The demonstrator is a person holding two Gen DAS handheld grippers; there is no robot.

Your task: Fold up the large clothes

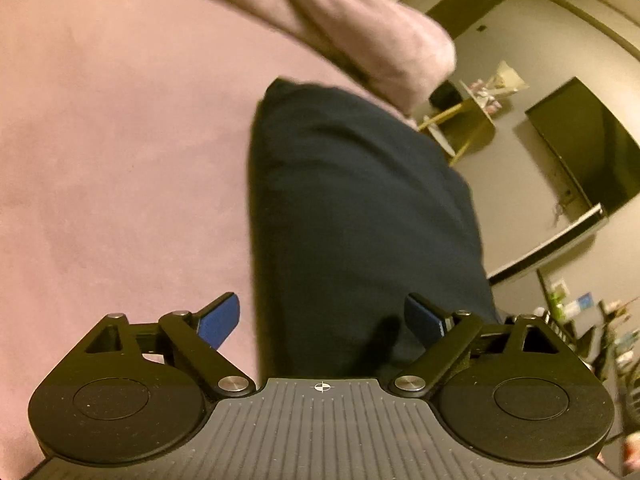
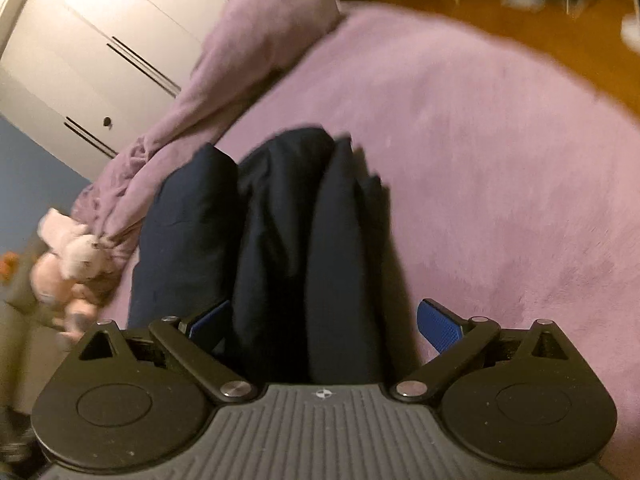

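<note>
Garment: a dark navy garment (image 1: 352,216) lay folded into a long strip on the bed, showing in the right wrist view (image 2: 288,248) as several lengthwise folds side by side.
Bed: a pink-purple fleece cover (image 1: 120,160) spread under the garment, with a bunched-up roll of the same cloth (image 2: 224,80) beside its far end.
Left gripper (image 1: 322,320): released, jaws spread wide above the garment's near end; the blue pads did not press on the cloth.
Right gripper (image 2: 324,322): released, jaws wide apart over the near end of the folds, nothing grasped.
Surroundings: a pale plush toy (image 2: 76,256) lay at the bed's edge; a white wardrobe (image 2: 88,40) stood beyond; a dark screen (image 1: 588,144) hung on the wall.
</note>
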